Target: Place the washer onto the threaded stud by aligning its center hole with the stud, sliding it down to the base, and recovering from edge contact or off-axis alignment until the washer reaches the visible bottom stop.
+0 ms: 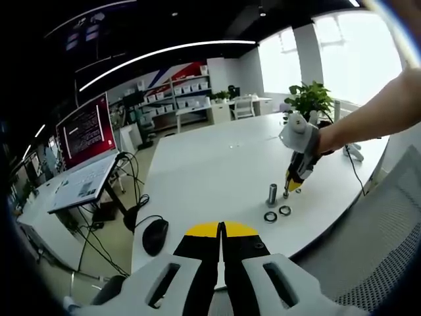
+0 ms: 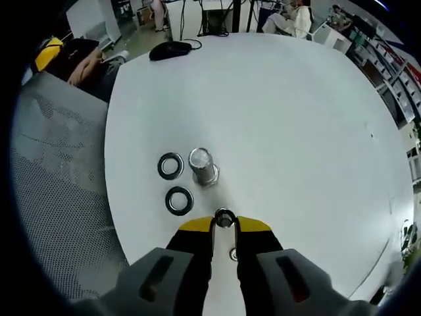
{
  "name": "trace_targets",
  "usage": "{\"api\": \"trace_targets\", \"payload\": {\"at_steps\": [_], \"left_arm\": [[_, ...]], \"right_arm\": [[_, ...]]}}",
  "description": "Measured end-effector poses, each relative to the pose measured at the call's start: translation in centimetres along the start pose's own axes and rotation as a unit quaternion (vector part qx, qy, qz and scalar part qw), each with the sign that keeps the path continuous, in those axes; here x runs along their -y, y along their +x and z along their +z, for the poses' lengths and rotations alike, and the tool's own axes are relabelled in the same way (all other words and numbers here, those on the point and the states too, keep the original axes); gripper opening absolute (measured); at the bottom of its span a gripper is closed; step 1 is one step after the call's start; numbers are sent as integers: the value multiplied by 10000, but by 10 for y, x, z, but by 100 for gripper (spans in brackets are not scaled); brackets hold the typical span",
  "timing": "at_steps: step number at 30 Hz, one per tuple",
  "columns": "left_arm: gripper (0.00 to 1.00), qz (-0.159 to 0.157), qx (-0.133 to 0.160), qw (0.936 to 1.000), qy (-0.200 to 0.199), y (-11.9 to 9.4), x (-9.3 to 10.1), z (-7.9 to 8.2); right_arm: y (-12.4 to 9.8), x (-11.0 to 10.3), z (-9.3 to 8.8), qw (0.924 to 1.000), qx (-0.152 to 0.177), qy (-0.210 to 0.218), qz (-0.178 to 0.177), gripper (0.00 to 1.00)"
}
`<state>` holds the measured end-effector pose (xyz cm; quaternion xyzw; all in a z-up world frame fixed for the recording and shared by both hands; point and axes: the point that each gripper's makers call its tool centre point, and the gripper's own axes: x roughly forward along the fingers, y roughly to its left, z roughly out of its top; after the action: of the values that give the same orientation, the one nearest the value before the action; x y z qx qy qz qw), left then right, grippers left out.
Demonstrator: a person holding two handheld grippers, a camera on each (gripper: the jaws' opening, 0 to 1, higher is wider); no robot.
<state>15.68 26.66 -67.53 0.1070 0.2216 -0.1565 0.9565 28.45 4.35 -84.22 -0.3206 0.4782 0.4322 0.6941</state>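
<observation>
The metal threaded stud point(image 2: 202, 166) stands upright on the white table point(image 2: 283, 112). Two dark washers point(image 2: 170, 166) point(image 2: 179, 200) lie flat just left of it. My right gripper point(image 2: 223, 222) is shut on a small washer point(image 2: 224, 217) at its yellow tips, low over the table a little short of the stud. Another small ring point(image 2: 233, 254) shows in the gap between the jaws. In the left gripper view, the right gripper point(image 1: 291, 189) reaches down beside the stud point(image 1: 272, 195), with the washers point(image 1: 270, 216) in front. My left gripper point(image 1: 222, 228) is shut on nothing, back at the table's near edge.
A black mouse point(image 2: 170, 50) with its cable lies at the far end of the table, also seen as the mouse point(image 1: 155, 236) near my left gripper. A grey mesh chair point(image 2: 59, 171) stands beside the table edge. A potted plant point(image 1: 309, 99) stands at the table's far side.
</observation>
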Motion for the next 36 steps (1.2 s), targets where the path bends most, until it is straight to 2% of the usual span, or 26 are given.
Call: {"api": "trace_targets", "payload": {"at_steps": [17,23,36], "left_arm": [[0,7,-32,10000,-4,0,0,-1],[0,6,-25,10000,-5,1,0,-1],[0,0,-30,10000,6,1,0,-1]], "right_arm": [[12,-3,-5,9998,-135,-103,47,15],[10,-3,-8,9998,-100,-130,58,20],[3,3,-32,9998,-207,-82,-1,23]]}}
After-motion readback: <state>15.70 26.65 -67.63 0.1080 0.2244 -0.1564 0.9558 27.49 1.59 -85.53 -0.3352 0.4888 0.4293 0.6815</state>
